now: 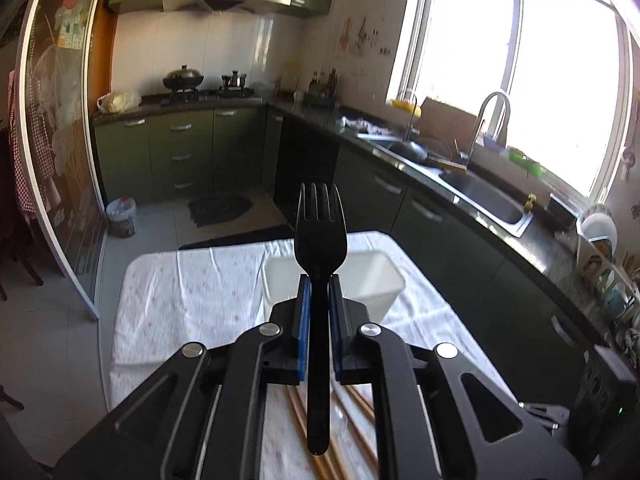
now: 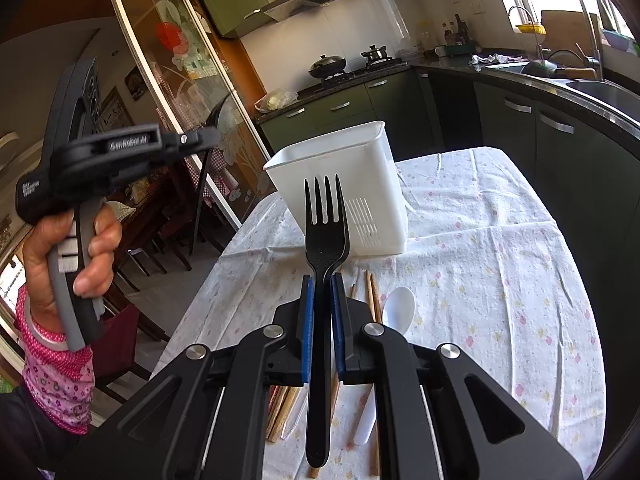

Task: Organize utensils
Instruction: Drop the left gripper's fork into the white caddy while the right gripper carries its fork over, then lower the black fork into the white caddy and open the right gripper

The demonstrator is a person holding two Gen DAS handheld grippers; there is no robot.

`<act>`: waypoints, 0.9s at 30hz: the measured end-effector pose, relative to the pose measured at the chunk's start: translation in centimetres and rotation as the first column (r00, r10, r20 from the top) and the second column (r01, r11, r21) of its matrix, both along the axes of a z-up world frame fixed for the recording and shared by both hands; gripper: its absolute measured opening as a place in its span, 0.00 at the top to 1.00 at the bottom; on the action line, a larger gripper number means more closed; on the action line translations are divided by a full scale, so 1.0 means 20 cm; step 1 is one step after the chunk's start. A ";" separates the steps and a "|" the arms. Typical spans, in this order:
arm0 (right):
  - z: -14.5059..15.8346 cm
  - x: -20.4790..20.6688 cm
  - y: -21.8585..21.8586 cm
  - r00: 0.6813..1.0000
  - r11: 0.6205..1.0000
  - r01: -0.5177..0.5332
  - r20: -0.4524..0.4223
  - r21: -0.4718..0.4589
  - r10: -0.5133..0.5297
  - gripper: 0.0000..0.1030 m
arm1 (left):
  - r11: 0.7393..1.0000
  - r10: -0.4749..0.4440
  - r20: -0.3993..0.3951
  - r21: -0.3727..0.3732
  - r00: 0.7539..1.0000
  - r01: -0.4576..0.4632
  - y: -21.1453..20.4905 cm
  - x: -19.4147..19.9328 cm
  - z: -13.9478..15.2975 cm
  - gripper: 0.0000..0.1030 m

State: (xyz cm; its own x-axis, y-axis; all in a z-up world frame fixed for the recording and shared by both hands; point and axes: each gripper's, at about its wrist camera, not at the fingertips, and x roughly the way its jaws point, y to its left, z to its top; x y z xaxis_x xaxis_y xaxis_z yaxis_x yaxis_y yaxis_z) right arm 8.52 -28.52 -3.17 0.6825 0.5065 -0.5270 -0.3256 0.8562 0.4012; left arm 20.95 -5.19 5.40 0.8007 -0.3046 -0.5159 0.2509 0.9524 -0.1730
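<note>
Two claws raised, left claw [image 1: 319, 292] and right claw [image 2: 323, 292] each clamping fork [image 1: 320, 232]

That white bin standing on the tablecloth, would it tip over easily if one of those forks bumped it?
Probably fairly easily. The white bin looks like thin plastic and seems to hold nothing, so it is likely light. It stands tall on a narrower base, which favours tipping. The wrinkled tablecloth under it may let it slide rather than topple. The right gripper holds a black fork just short of it.
</note>
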 end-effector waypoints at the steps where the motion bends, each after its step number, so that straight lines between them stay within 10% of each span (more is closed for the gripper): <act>1: 0.00 0.00 -0.01 1.000 1.000 0.002 0.001 0.001 -0.002 0.91 | 1.000 0.003 0.050 -0.025 0.999 -0.002 -0.01 0.04 0.02 0.92; 9: 0.02 -0.02 -0.07 1.000 1.000 0.022 0.010 0.014 -0.022 0.91 | 0.988 0.149 0.339 -0.096 0.929 -0.123 -0.10 0.31 -0.02 0.92; 19: 0.05 0.01 -0.12 0.999 0.999 0.038 0.028 0.025 -0.039 0.91 | 0.985 0.172 0.321 -0.034 0.931 -0.170 -0.15 0.30 -0.27 0.89; 22: 0.09 0.05 -0.08 0.998 1.000 0.026 0.049 0.011 -0.027 0.91 | 0.985 0.174 0.302 -0.039 0.937 -0.171 -0.13 0.27 -0.30 0.61; 27: 0.23 0.13 -0.02 0.988 0.999 0.037 0.152 -0.012 -0.035 0.91 | 0.972 0.235 0.282 -0.090 0.930 -0.219 -0.05 0.14 -0.29 0.44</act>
State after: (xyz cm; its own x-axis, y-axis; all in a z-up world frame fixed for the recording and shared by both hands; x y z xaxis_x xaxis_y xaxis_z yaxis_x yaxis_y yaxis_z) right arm 11.21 -29.01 1.40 0.7728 0.4732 -0.4229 -0.3508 0.8738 0.3368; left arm 23.70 -6.14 -0.36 0.9636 -0.1190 -0.2393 0.0762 0.9806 -0.1805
